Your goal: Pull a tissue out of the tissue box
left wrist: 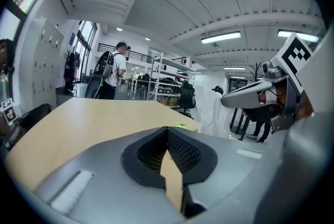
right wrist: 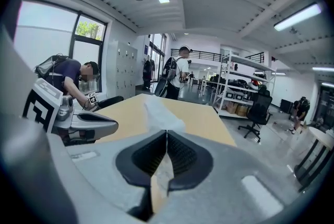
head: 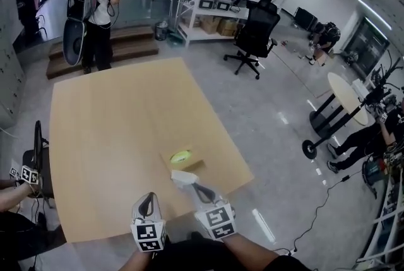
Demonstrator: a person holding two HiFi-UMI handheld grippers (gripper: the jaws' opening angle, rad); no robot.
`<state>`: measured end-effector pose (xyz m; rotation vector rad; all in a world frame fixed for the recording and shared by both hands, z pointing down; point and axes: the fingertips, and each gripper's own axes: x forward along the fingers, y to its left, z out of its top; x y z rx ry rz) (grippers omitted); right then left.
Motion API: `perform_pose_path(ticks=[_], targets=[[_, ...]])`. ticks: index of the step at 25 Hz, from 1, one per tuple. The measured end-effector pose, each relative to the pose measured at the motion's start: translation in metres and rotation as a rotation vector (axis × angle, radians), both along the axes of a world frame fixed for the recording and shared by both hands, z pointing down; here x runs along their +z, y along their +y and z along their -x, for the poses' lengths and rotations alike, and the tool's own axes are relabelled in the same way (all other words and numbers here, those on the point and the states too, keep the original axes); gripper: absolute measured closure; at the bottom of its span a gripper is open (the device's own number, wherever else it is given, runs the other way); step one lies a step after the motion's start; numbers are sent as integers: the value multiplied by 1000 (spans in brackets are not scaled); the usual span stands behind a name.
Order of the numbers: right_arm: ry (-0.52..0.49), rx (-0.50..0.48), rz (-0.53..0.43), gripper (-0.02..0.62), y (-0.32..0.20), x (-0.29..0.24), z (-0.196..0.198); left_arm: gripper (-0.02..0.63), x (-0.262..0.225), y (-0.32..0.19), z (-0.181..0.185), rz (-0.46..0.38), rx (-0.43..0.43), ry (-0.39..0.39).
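The right gripper [right wrist: 166, 135] has its jaws pinched shut on a thin white paper tissue [right wrist: 160, 112], held just nearer than the small brown cardboard tissue box with a yellow-green top [head: 184, 161] by the table's near edge; the left gripper [left wrist: 167, 132] is closed on nothing. I'd judge the tissue feather-light, limp and easily torn, best taken by one corner. No brand is readable, only the square black-and-white markers [head: 149, 235]

The left gripper [head: 149, 199] and right gripper [head: 191, 183] have smooth grey shells with black ribbed fingers [right wrist: 180, 154]. Each carries a white cube [head: 149, 235] printed with black square markers. The person wears dark clothing [head: 265, 260].
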<state>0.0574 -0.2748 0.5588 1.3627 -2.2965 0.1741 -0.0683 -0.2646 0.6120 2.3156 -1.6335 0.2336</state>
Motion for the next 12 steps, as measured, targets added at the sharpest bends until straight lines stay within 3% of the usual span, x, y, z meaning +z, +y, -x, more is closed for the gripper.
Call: perform_pose_path(ticks=[12], targets=[[-53,-133,-15,597,40,3,-46,588,-25,50,-50,10,-124,-12]])
